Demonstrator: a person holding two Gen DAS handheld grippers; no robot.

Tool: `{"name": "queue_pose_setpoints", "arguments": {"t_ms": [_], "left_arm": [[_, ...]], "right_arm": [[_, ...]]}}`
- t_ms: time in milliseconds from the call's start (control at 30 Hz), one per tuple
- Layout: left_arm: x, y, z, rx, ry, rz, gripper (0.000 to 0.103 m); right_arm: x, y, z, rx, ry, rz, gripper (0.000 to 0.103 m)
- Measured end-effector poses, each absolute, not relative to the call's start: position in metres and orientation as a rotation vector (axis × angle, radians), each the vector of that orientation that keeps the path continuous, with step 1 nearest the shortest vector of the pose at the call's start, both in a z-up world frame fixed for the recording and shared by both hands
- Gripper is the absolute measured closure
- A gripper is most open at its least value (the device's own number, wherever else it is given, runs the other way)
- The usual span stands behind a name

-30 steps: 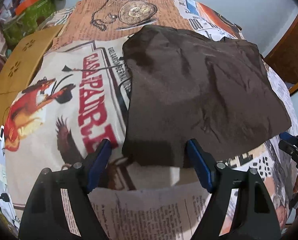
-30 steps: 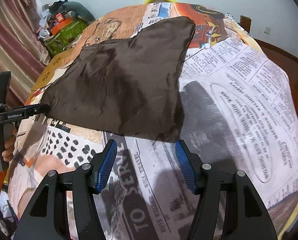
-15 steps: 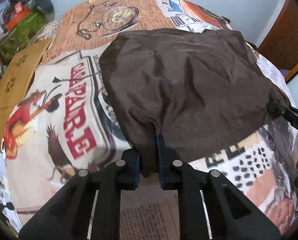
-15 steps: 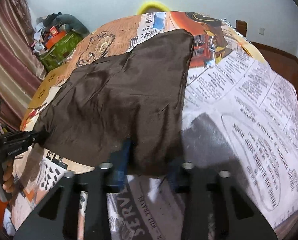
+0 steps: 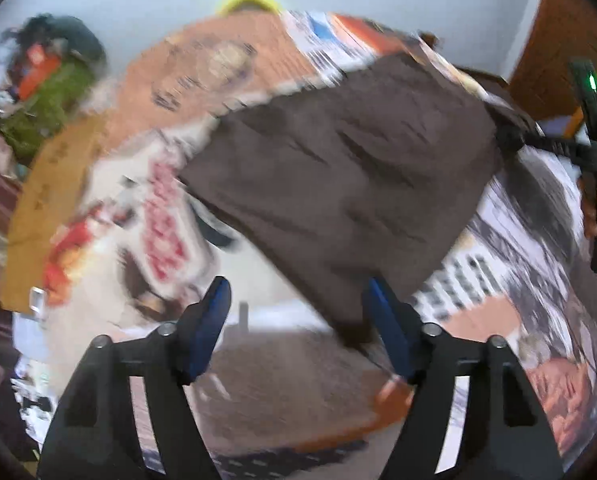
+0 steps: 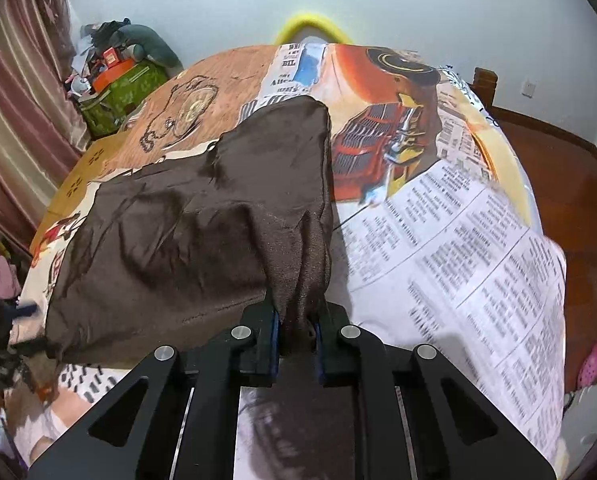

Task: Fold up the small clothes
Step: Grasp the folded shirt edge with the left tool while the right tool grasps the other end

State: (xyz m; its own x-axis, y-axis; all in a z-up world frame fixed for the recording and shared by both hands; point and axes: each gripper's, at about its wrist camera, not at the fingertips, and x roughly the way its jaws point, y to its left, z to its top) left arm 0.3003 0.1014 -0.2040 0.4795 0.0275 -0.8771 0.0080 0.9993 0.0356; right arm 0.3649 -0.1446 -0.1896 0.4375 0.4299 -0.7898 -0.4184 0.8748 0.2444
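Note:
A dark brown cloth [image 6: 202, 232] lies on a bed with a newspaper-print cover [image 6: 450, 240]. My right gripper [image 6: 296, 334] is shut on the cloth's near right corner and holds it lifted. In the blurred left wrist view the cloth [image 5: 350, 168] hangs raised, its lower corner near the right finger. My left gripper [image 5: 298, 316] is open with nothing between its blue pads. The right gripper [image 5: 538, 142] shows at the cloth's far corner. The left gripper appears blurred at the left edge of the right wrist view [image 6: 14, 320].
A green bag with clutter [image 6: 118, 88] stands beyond the bed's far left. A tan sheet [image 5: 46, 184] lies along the bed's left side. Striped curtains [image 6: 10, 120] hang at left. Wooden floor [image 6: 558, 168] lies to the right.
My left gripper, shut on the cloth's near corner half a second ago, has opened and let it go. My right gripper stays shut on its corner and has lifted it.

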Motion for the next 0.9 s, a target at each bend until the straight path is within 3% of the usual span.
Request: {"name": "queue_pose_setpoints", "arguments": {"t_ms": [167,567,633,667,700,800,900], "left_arm": [[0.337,0.148,-0.192,-0.023,1.012,0.11,0.02],[0.479,0.178,-0.262,-0.118,1.117,0.06,0.02],[0.489,0.174,-0.27,-0.143,1.126,0.024,0.034],[0.491,0.171,-0.273,-0.138,1.125,0.007,0.06],[0.493,0.169,-0.273,-0.133,1.127,-0.011,0.076],[0.485,0.159,-0.266,-0.072,1.088,-0.04,0.093],[0.465,0.154,-0.258,-0.039,1.089,-0.046,0.094]], "right_arm": [[0.378,-0.148,-0.194,0.016,0.988,0.52,0.092],[0.403,-0.157,-0.203,0.01,0.995,0.534,0.092],[0.402,-0.158,-0.204,0.01,0.994,0.538,0.092],[0.402,-0.158,-0.204,0.006,0.992,0.541,0.092],[0.401,-0.158,-0.203,0.003,0.991,0.542,0.092],[0.406,-0.157,-0.202,-0.011,0.991,0.542,0.092],[0.413,-0.157,-0.201,0.022,0.996,0.513,0.089]]}}
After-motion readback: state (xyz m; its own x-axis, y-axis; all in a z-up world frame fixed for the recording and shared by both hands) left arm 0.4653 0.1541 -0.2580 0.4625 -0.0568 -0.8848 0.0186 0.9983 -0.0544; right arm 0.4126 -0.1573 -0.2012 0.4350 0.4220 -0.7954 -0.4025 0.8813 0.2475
